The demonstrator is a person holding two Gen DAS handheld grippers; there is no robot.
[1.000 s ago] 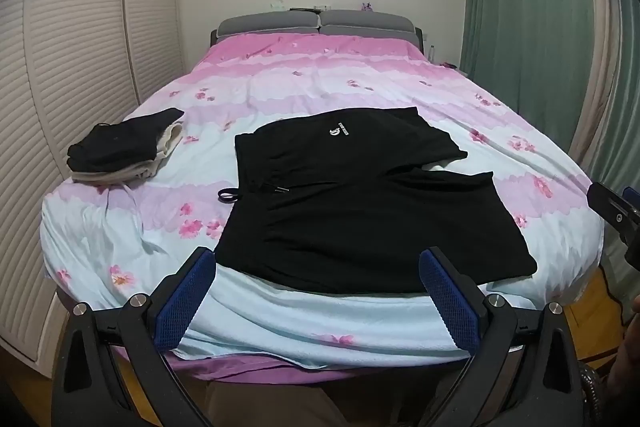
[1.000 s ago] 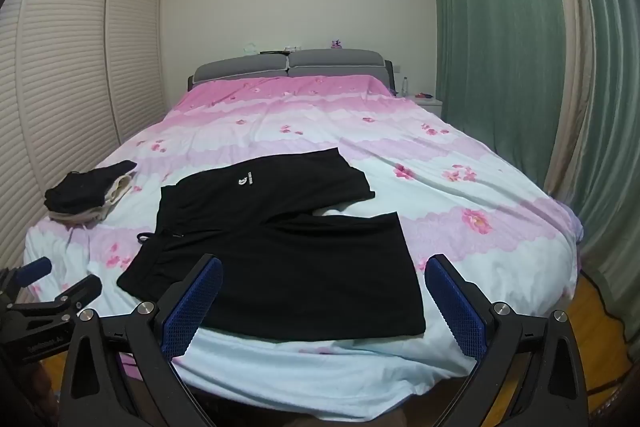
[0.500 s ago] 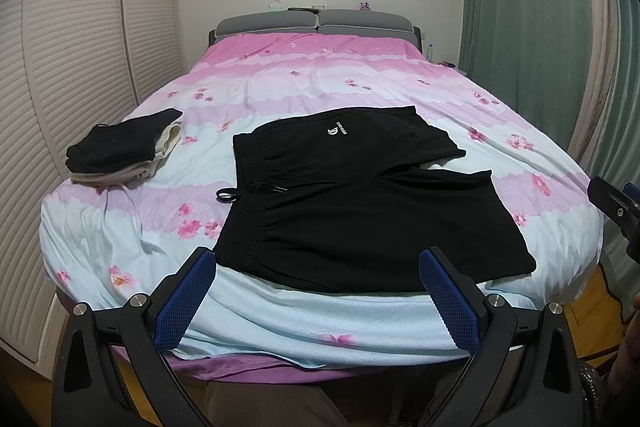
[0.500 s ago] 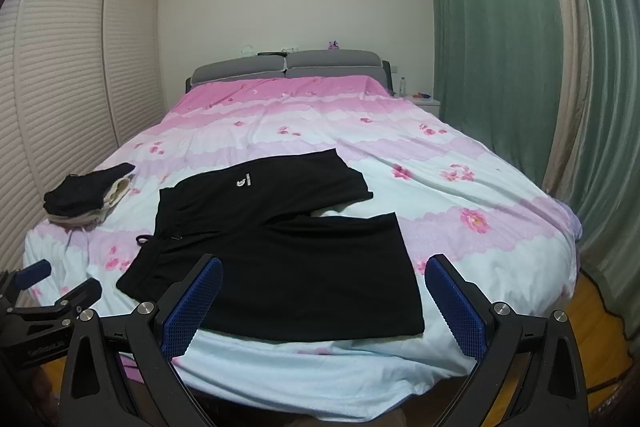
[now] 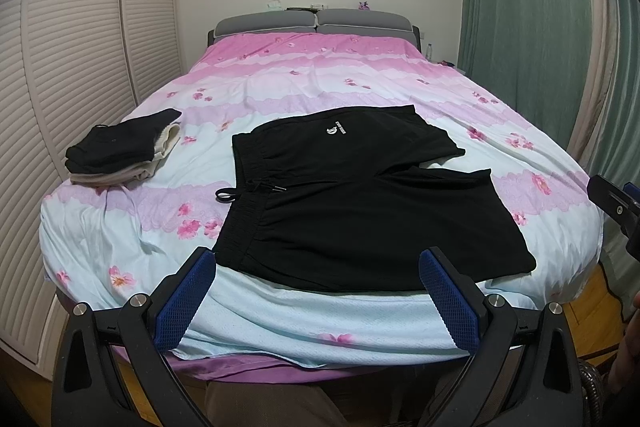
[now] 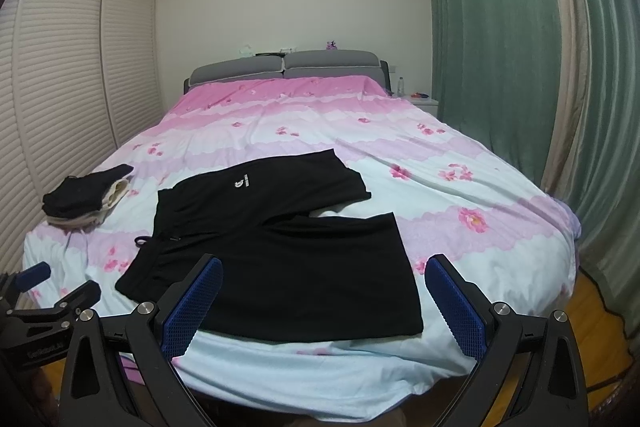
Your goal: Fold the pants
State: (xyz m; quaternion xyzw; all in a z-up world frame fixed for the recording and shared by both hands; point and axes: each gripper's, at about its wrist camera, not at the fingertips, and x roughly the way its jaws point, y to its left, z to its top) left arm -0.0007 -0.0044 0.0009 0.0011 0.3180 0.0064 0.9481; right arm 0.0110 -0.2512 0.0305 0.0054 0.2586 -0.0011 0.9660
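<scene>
black shorts point(image 5: 360, 203) with a small white logo point(image 5: 335, 128). bedspread point(image 5: 304, 83) banded pink, lilac and pale blue, dotted with pink flowers. grey headboard point(image 5: 312, 21). green curtains point(image 6: 492, 39). folded pile point(image 5: 120, 155) black over cream. gripper pads point(image 5: 186, 301) blue, textured.

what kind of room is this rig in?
Almost certainly a home bedroom: a made bed with a grey padded headboard, louvred wardrobe doors, green curtains. Black pants lie flat on the bed.

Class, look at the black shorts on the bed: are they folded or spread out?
Spread out. The black shorts lie flat on the bed, both legs apart, waistband and drawstring showing; neither open gripper touches them.
</scene>
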